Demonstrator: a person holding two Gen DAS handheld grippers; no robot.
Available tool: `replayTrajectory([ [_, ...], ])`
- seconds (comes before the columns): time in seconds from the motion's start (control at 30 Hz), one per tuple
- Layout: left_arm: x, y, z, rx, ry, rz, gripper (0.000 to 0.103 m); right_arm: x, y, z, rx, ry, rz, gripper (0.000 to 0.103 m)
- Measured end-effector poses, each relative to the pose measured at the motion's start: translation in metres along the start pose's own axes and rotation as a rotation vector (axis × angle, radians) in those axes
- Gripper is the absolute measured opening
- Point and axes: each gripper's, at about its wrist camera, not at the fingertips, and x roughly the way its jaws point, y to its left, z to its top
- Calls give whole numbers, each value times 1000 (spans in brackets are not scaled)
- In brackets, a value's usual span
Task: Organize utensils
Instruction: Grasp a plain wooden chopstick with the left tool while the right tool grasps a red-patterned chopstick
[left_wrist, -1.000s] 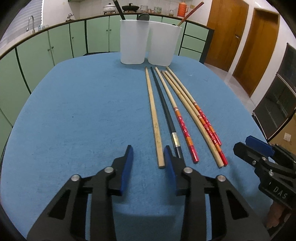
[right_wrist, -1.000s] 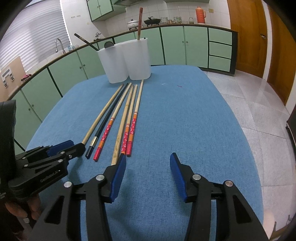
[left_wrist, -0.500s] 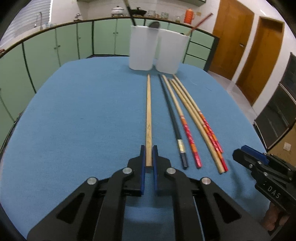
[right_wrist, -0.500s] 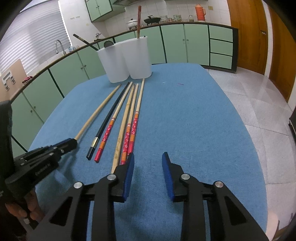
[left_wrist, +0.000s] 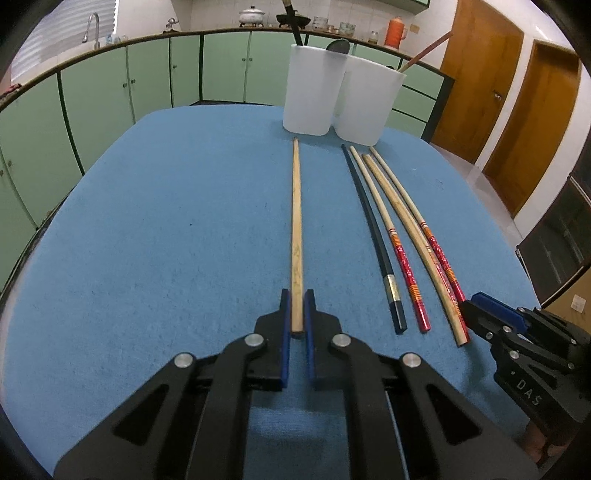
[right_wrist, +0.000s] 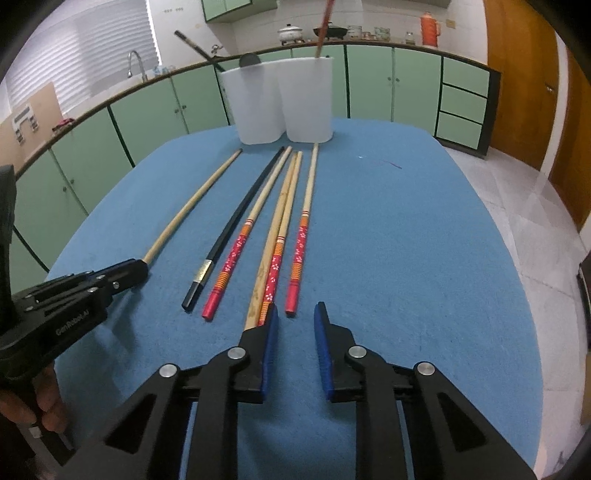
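A blue-covered worktop holds six long chopsticks lying side by side, pointing toward two white plastic cups at the far edge, where a few utensils already stand. The left tongs are closed tight on the near end of a plain wooden chopstick, which lies apart from the others. The right tongs are closing with nothing yet pressed between them; their blue pads sit at the near ends of the red flowered chopsticks, the left pad touching or just covering the tip of one. A black chopstick and another plain wooden chopstick lie in the same cluster. To do this step well, the left tongs probably want to lift the stick level, then tip it upright over a cup; the right tongs should centre on a single stick before closing, or two may come up together. Readable writing: "DAS" on the right tongs' body in the left view, and "GenRobot.AI" on the left tongs' body in the right view.
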Motion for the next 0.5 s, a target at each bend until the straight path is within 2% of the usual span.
replayTrajectory([
  [0.1,1,0,0,1,4,1,6,4,5,3,-12,4,0,19],
  [0.27,2,-1,-1,4,4,3,6,6,8,4,-19,7,-19,8],
  [0.5,2,-2,-2,13,5,-5,6,5,7,4,5,1,-28,6],
])
